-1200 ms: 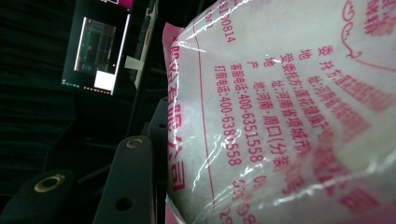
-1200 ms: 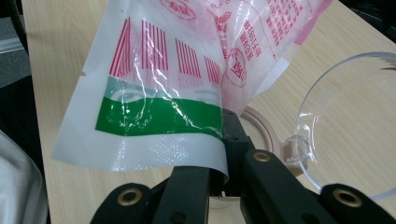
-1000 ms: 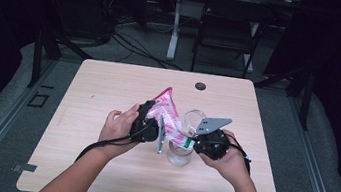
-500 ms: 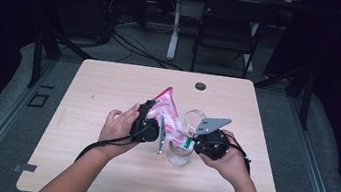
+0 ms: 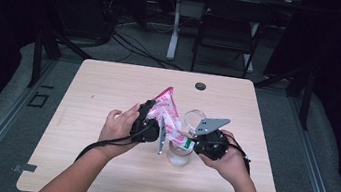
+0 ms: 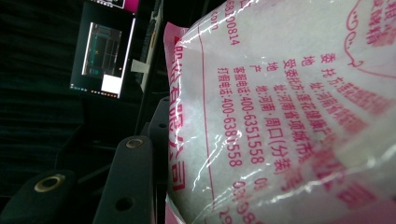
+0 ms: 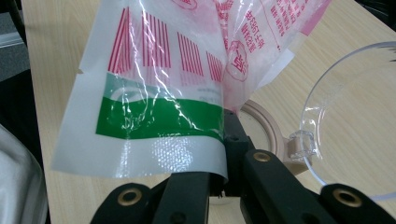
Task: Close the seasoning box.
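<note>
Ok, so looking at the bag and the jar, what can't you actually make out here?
- Jar contents: high view, too small, and the plastic bag covers part of it.
- Left gripper pads: left gripper view, the bag hides where they press.
- Bag opening: right gripper view, cut off by the top edge; sealed or torn, unclear.
- Clear lid: right gripper view, cut off at the right edge.
- Right gripper is pinching the bag's edge.

Light wood table (image 5: pixel 98 166), clear jar (image 5: pixel 181 153) on it, black grommet (image 5: pixel 200 86) at far edge
</note>
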The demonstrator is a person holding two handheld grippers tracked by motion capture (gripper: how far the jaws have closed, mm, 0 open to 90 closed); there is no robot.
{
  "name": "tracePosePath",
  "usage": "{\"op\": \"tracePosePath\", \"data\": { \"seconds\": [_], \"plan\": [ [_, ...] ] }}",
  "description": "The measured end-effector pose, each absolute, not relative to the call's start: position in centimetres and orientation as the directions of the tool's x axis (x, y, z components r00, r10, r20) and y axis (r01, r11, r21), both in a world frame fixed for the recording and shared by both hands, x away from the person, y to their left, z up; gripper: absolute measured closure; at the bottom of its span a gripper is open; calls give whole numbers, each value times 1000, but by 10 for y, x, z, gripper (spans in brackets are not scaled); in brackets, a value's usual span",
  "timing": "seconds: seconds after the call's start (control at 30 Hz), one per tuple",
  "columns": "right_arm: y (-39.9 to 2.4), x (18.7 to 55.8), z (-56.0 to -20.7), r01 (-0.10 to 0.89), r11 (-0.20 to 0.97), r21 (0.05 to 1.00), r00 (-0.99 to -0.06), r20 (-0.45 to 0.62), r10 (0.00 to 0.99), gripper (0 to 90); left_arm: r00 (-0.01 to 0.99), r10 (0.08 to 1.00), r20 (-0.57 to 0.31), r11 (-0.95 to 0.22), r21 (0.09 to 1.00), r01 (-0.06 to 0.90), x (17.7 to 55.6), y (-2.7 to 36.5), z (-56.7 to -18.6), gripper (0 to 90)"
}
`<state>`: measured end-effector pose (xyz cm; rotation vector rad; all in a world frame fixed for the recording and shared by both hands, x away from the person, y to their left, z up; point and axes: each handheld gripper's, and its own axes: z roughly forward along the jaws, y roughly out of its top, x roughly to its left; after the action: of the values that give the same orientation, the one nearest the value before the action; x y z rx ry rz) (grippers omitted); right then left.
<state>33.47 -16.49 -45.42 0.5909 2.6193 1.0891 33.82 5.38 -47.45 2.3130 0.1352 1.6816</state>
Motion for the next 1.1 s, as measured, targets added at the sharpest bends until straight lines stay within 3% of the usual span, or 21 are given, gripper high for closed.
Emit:
{"op": "tracePosePath", "data": {
  "seconds": [1.1],
  "plan": [
    [-165,339,-464,292,631,718,-880,-56,471,900,306,217,927,-962,257,-96,338,52,-480,589]
  ]
}}
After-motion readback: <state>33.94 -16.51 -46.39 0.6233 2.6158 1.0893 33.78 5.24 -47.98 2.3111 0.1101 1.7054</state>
